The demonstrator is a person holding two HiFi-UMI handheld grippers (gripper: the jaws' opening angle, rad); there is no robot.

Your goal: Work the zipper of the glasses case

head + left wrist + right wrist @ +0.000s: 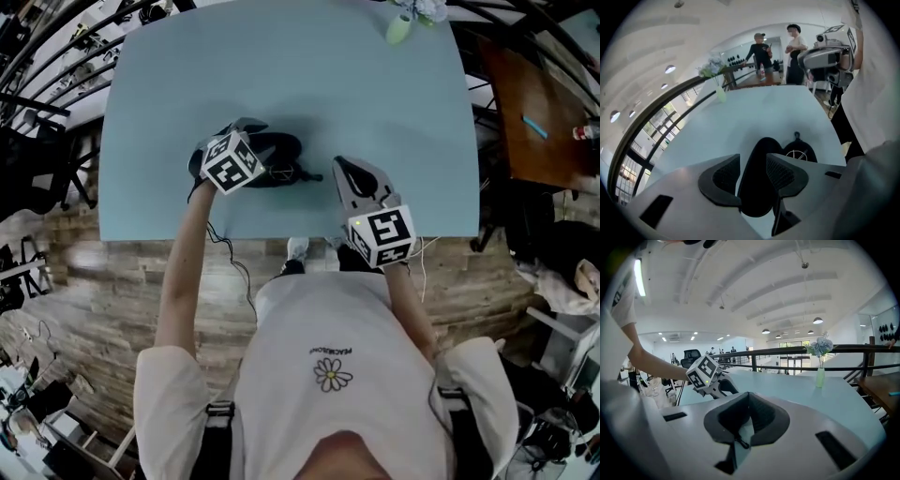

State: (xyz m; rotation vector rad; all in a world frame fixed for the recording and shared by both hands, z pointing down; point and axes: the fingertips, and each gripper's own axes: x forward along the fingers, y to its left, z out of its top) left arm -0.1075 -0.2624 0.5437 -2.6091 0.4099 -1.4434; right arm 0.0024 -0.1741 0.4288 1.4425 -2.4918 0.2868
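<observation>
The black glasses case (pixel 284 150) lies on the light blue table (pixel 281 66), near its front edge. My left gripper (pixel 246 131) is down over the case's left end, pointing steeply downward. In the left gripper view its jaws stand wide open, and the dark case (pixel 761 154) shows in the gap between the pads (pixel 726 176) without being pressed. A small pull tab (pixel 797 136) sticks out at the case's far end. My right gripper (pixel 340 166) is shut and holds nothing, a little to the right of the case. Its closed tips (pixel 747 397) point across the table.
A pale green vase with flowers (pixel 401 25) stands at the table's far edge, seen as the vase (pixel 820 377) before a black railing (pixel 787 351). A brown table (pixel 544 122) is to the right. Two people (pixel 761 51) stand far off.
</observation>
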